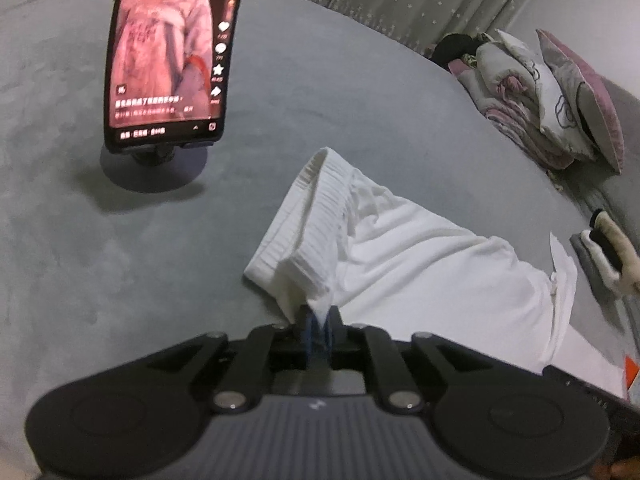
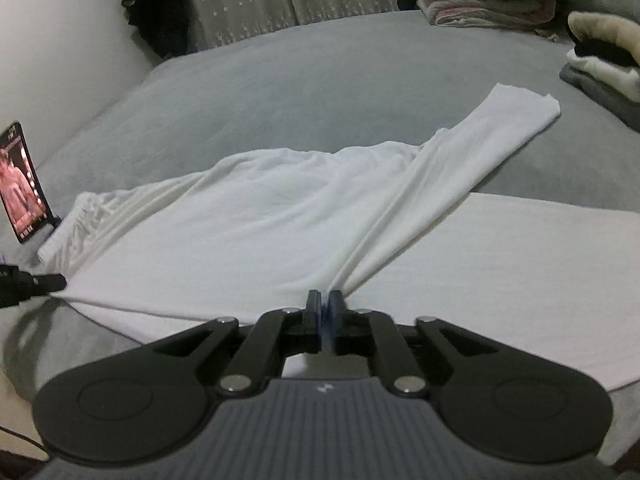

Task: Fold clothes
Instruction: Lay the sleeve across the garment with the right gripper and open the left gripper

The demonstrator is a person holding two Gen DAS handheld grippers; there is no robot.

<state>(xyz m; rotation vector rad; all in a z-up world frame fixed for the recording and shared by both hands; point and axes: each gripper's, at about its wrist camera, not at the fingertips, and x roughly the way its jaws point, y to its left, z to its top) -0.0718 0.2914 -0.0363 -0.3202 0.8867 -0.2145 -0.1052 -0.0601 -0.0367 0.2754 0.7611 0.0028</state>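
- Grey bed (image 2: 320, 80) carries white trousers (image 2: 240, 224), lengthwise from waistband (image 1: 316, 216) near the phone (image 1: 172, 52); screen text unreadable.
- Left tool (image 1: 319, 322) pinches the waistband.
- Right tool (image 2: 326, 304) clamps a trouser leg (image 2: 460, 172).

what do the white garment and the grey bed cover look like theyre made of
White garment: looks like thin, soft knit, probably cotton jersey, matte; it drapes in fine folds and has a gathered ribbed band. Grey bed cover: seems a short-pile plush or suede-like fabric, matte, with blotchy brushed marks. Neither can be confirmed from looks alone.
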